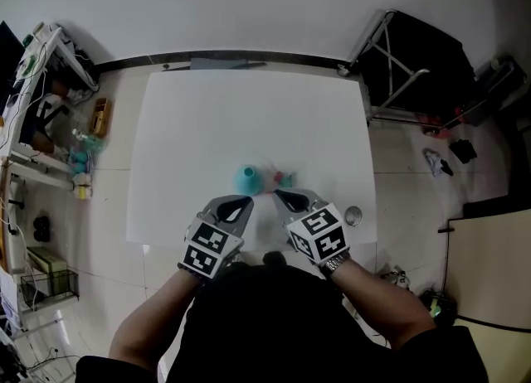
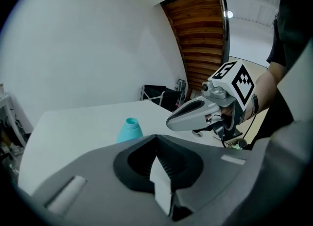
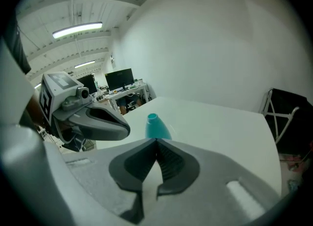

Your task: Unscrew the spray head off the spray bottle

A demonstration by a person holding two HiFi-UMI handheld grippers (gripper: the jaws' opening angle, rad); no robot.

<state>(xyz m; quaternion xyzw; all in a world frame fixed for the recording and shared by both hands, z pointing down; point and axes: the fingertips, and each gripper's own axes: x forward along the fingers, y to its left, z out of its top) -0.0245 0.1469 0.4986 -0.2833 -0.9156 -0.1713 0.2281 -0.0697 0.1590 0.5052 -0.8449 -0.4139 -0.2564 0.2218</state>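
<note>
Teal spray bottle (image 1: 246, 179) stands on the white tabletop (image 1: 207, 116), neck bare (a blurred item just beside it is likely the spray head (image 1: 283, 179)). The left tongs (image 1: 246, 202) and right tongs (image 1: 280, 196) are closed and empty. Unscrewing appears complete; next, clear both away.

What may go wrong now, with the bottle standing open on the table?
1. The teal spray bottle stands uncapped just ahead of the shut, empty left gripper and right gripper; a nudge could tip it and spill any contents.
2. What looks like the spray head lies loose beside it and might be swept aside.
</note>
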